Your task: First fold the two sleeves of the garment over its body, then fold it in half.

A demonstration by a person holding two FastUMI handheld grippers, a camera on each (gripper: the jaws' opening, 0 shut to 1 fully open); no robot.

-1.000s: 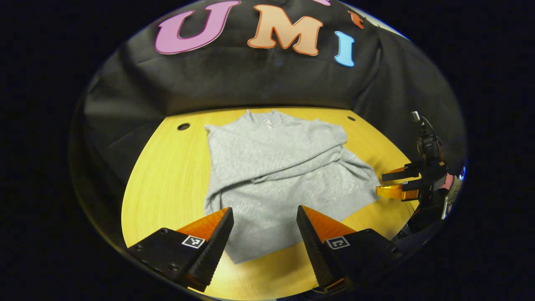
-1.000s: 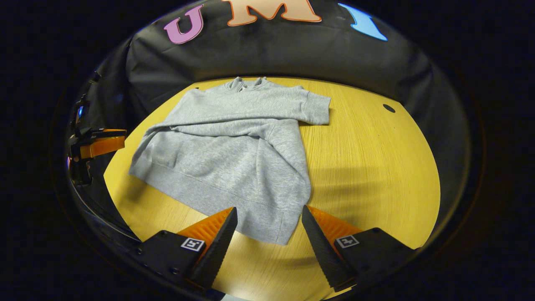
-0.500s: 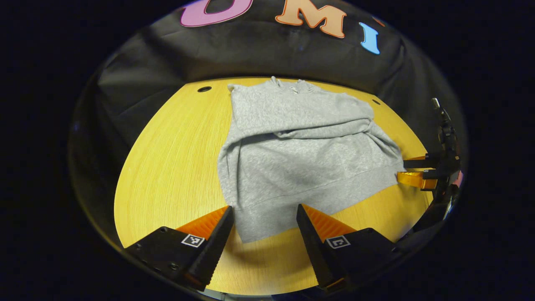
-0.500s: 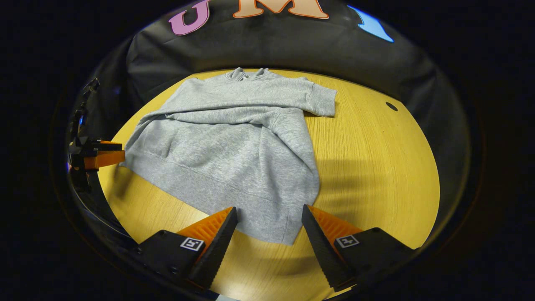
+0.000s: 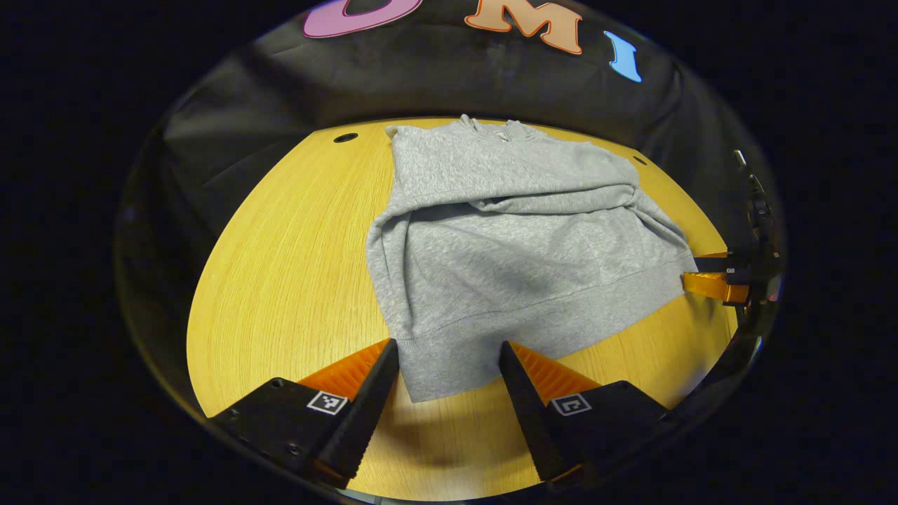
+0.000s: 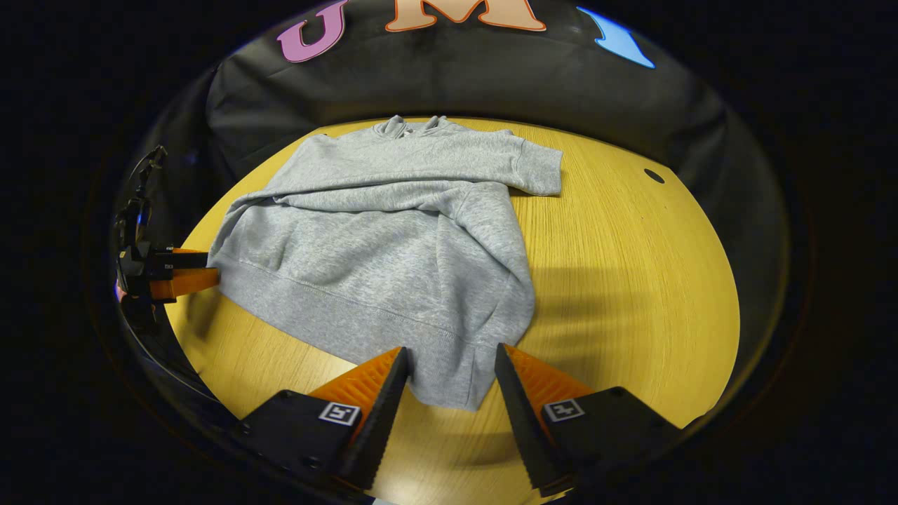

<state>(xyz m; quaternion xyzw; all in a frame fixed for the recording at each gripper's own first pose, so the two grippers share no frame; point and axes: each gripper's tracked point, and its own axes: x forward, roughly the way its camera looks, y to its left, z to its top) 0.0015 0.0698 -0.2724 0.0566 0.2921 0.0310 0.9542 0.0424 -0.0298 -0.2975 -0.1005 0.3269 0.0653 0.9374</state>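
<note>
The garment is a soft grey sweatshirt, and it lies flat on the yellow wooden desk. Its neck end points to the far side, by the black cloth wall, and its bottom band is on the near side. Both sleeves are folded across the body; in the right gripper view one sleeve cuff pokes out past the side of the garment. The left claw is spread open, with one finger on each side of the near bottom corner, very close to the cloth but not pinching it. The right claw is spread open too, around the other bottom corner, and its left finger looks like it just touches the band. In the left gripper view the right claw sits at the far tip of the band. In the right gripper view the left claw sits the same way at the other tip. Each claw has a small black and white square sticker, but it has no words to read. The desk has a small dark hole near the back.
</note>
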